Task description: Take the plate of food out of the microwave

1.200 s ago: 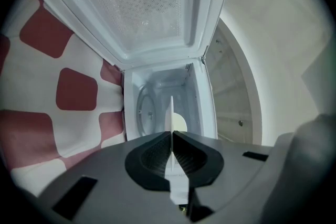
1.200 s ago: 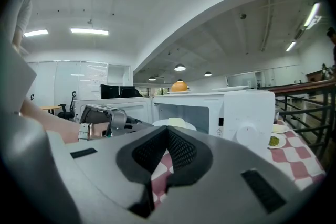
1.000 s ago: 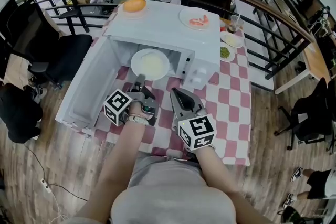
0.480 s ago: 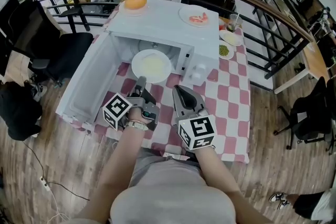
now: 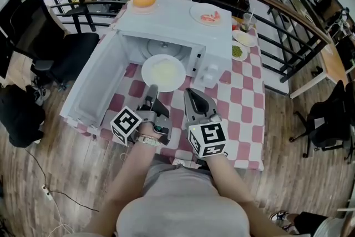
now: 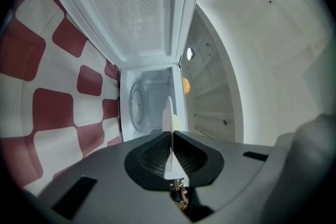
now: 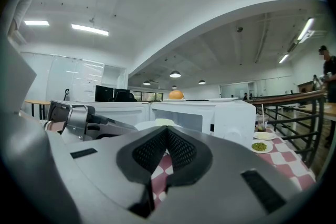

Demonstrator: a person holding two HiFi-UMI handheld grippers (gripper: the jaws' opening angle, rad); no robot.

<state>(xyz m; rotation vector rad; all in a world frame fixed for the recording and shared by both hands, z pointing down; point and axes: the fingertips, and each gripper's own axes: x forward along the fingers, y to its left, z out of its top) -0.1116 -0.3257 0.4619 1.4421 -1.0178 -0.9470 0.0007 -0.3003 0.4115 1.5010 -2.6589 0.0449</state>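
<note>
Round white plate [image 5: 163, 72] of pale yellowish food has come further out of the white microwave [image 5: 166, 28] since the earlier frame, drawn toward the person by the left gripper [image 5: 151, 89], which has backed off with it. Right gripper [image 5: 192, 94] has barely shifted. Plate now sits mostly in front of the microwave opening. Its far rim is about level with the cavity mouth and its near rim is over the red-and-white checked tablecloth [image 5: 244, 114]. Left gripper view shows the jaws clamped on the thin plate rim [image 6: 169, 123] edge-on, with the empty cavity and turntable behind it. Right gripper is in front of the microwave, just right of the plate; its view shows the jaws closed tip to tip [image 7: 167, 129] with nothing between them. Hinged white microwave door [image 5: 91, 91] hangs wide open on the left. On top of the microwave are an orange fruit [image 5: 144, 0] and a second white plate with pink food [image 5: 206, 15]. Small dish of green peas [image 5: 237, 53] is right of the microwave. Progress, judged: door opening and grasp are done and the pull-out is nearly done. Left to do: clear the last bit of the opening and set the plate down on the cloth in front of the microwave.
</note>
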